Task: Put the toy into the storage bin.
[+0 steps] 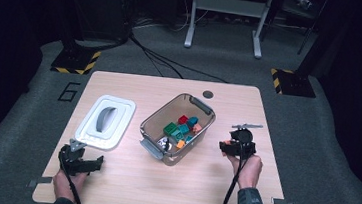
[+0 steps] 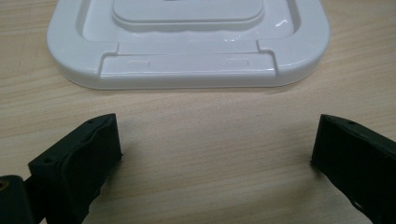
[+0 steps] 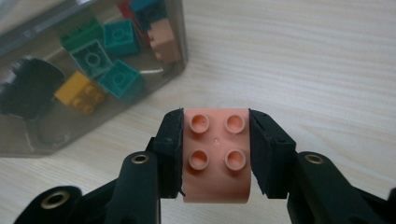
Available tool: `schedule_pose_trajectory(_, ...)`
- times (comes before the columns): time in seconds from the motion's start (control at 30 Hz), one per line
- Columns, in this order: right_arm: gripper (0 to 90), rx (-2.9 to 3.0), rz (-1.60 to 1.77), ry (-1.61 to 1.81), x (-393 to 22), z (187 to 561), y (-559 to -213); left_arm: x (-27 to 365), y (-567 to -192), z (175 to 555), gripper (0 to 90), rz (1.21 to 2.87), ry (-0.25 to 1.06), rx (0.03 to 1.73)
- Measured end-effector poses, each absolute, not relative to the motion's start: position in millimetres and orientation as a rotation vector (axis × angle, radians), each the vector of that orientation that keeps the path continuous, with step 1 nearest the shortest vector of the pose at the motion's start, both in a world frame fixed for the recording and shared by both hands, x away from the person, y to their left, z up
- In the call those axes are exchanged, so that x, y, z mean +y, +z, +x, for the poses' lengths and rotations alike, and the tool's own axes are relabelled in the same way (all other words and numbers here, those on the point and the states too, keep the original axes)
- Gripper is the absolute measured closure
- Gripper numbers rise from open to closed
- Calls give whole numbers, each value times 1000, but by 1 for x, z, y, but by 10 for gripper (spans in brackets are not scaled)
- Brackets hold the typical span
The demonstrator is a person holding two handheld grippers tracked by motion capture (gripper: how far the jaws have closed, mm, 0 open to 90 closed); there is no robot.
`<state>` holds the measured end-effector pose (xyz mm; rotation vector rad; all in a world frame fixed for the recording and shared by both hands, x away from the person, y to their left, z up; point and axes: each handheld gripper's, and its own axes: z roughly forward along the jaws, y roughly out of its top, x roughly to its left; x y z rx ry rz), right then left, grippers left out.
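my right hand-held gripper (image 3: pixel 215 156) is clamped on a salmon-pink brick (image 3: pixel 216 154), studs facing the camera, one pad pressed to each side of it, and the brick hangs above the bare worktop (image 3: pixel 303 70) just to the right of the clear bin (image 1: pixel 176 127). i judge this to be the carry step: the brick is picked and lifted, not yet over the bin. inside the bin i see green, teal, red, orange and yellow bricks (image 3: pixel 100 60) loosely piled. next i need to swing the brick leftward over the bin's rim, high enough to clear the wall, then let it drop in a free spot. my left hand-held gripper (image 2: pixel 212 154) rests low with its jaws wide apart and nothing between them, just short of the white lid (image 2: pixel 187 42), which lies flat on the worktop left of the bin.
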<state>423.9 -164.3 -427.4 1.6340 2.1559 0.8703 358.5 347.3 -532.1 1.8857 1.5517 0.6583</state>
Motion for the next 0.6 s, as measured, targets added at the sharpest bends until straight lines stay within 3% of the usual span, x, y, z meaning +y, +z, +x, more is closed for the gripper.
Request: schedule_pose_trajectory(0.6, 588, 2132, 1585, 956, -163, 439, -393, 347, -532, 358, 11, 1886, 657, 1552)
